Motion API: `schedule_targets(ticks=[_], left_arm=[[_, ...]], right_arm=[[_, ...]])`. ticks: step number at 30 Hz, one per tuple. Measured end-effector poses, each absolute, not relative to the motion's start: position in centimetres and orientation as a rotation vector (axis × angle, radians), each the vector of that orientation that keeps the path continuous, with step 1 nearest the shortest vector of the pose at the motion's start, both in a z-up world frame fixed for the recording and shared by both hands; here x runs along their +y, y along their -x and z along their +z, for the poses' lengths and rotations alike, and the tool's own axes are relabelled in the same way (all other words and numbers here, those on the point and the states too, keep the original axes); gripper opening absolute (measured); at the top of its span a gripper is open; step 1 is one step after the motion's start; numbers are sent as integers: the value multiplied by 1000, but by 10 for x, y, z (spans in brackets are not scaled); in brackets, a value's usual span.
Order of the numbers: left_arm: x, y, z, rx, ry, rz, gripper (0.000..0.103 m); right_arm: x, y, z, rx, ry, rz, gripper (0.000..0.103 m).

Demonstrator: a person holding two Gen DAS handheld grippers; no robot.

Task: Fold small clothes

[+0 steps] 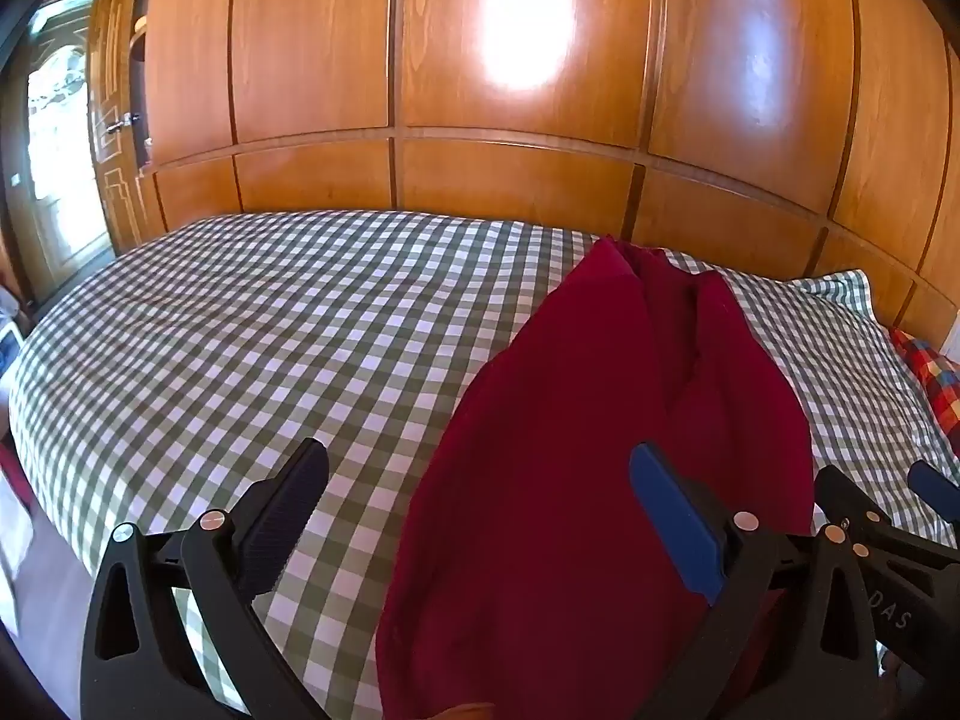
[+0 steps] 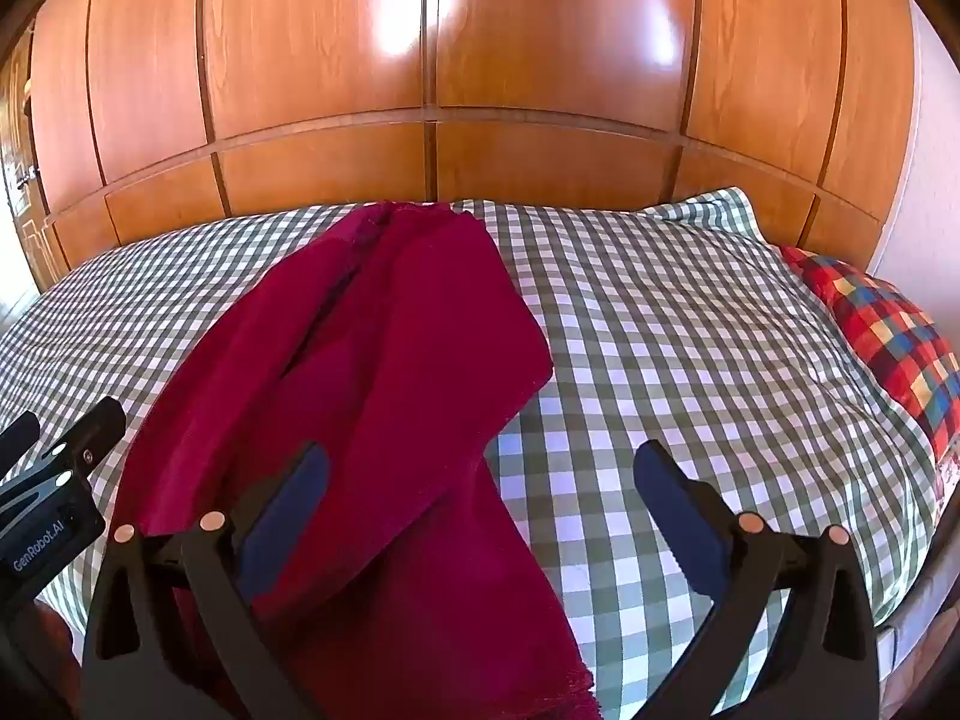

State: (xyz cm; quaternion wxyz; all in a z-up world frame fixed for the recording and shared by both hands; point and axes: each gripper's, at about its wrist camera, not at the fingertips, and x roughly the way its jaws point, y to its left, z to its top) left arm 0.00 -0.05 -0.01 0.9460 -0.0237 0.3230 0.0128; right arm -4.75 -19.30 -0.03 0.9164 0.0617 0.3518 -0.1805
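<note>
A dark red cloth (image 1: 606,432) lies lengthwise on the checked bedspread (image 1: 240,348), partly doubled over itself. My left gripper (image 1: 480,498) hovers open above its near left edge: one finger is over the sheet, the other over the cloth. In the right wrist view the same red cloth (image 2: 384,372) runs from the far side of the bed down to the near edge, where a frayed hem shows. My right gripper (image 2: 480,495) is open above its near right edge, nothing between the pads. Each gripper shows at the edge of the other's view.
The green-and-white checked bedspread (image 2: 690,330) covers the whole bed. A multicoloured checked pillow (image 2: 888,336) lies at the right end. Glossy wooden wardrobe doors (image 1: 510,90) stand right behind the bed. A glazed door (image 1: 54,150) is at the far left.
</note>
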Motion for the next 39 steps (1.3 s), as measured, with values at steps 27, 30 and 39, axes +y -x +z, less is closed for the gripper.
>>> schedule_targets(ticks=[27,30,39], left_arm=[[3,9,-2,646,27,50,100],[4,10,-2,644,25,52,100],[7,12,-1,648,26,64,100]], right_arm=[[-192,48,-5,745,-117,-359,101],[-193,48,-6,751,-120,-354,101],[-192,47,-9,767,-128,-342,101]])
